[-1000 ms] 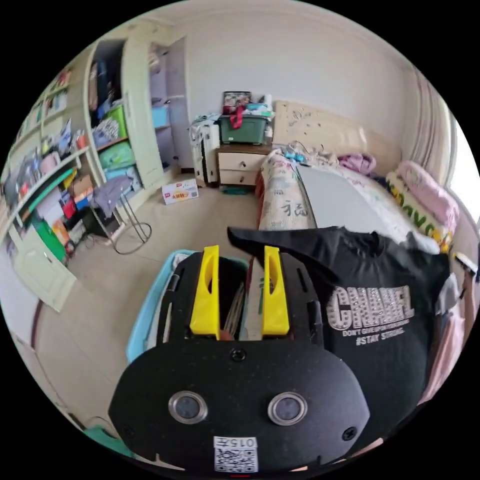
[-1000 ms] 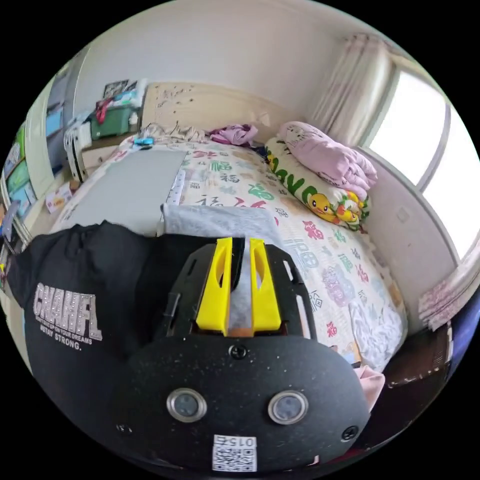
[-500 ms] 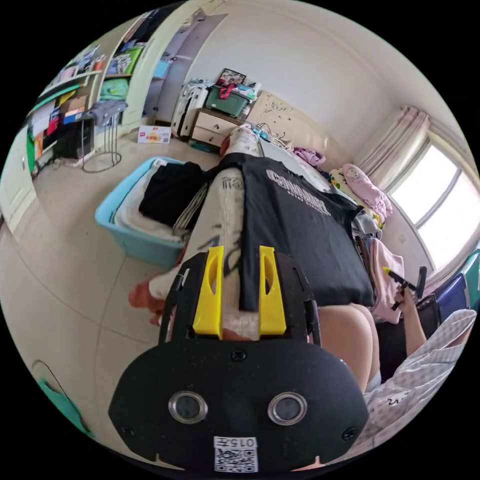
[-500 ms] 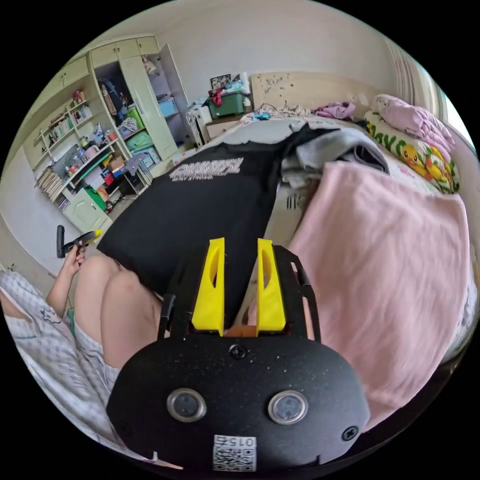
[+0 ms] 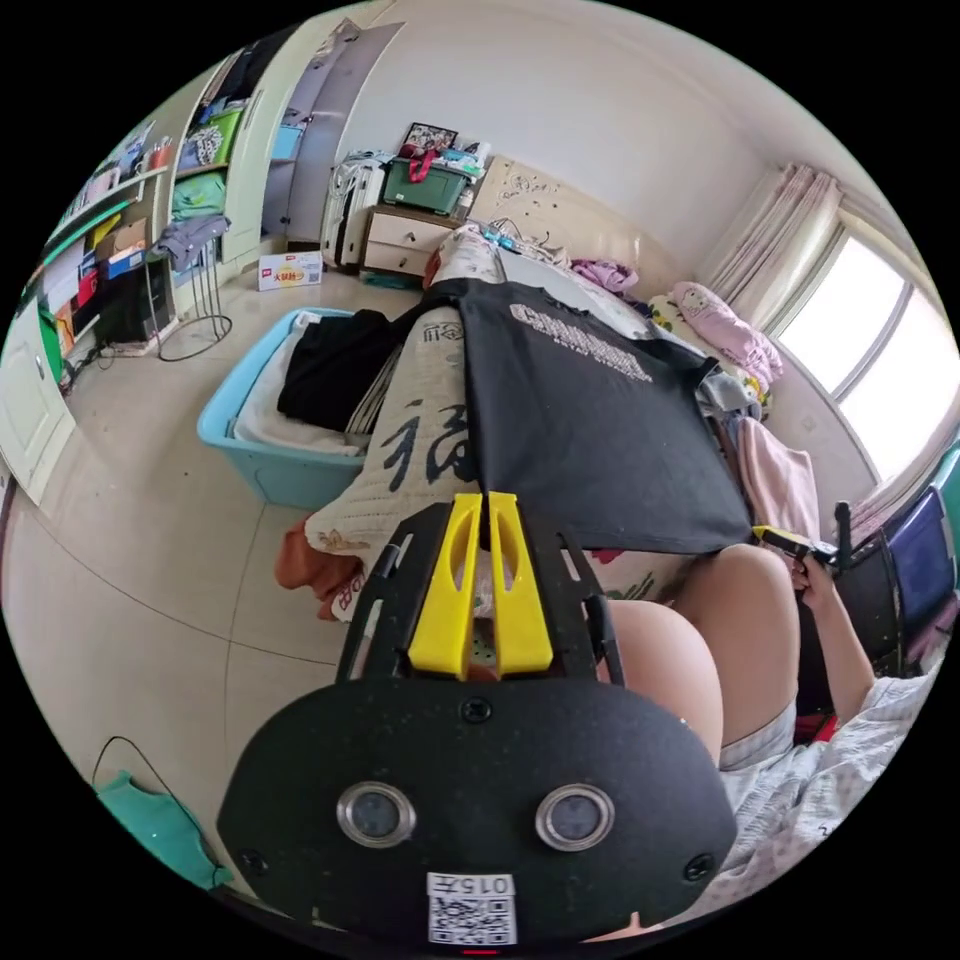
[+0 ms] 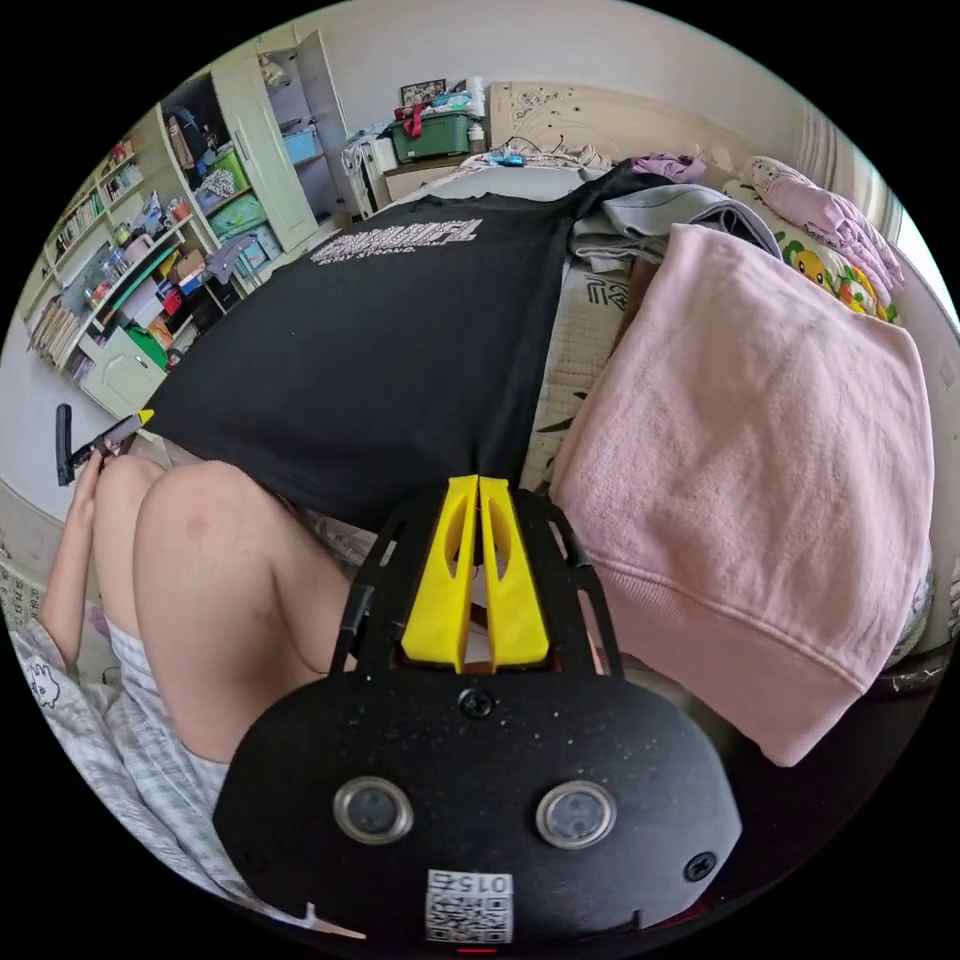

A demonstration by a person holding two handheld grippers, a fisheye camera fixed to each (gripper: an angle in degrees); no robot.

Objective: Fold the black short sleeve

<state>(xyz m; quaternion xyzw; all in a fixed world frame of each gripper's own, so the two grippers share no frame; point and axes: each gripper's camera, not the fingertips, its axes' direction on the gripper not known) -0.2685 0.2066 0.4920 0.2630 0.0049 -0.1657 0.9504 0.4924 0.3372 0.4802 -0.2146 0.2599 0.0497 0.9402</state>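
The shirt (image 6: 400, 330) lies on the bed (image 5: 420, 440) beside a towel (image 6: 760, 420).

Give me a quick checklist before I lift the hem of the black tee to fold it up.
1. Black tee laid flat on the bed, print side up: ok.
2. Left gripper at the hem corner nearest it, jaws together: ok; whether cloth is pinched, cannot tell.
3. Right gripper at the other hem corner, jaws together: ok; actual grip, cannot tell.
4. Pink garment lies right beside the tee's edge and could get dragged: not ok.
5. Grey clothes sit against the tee's far sleeve: not ok.
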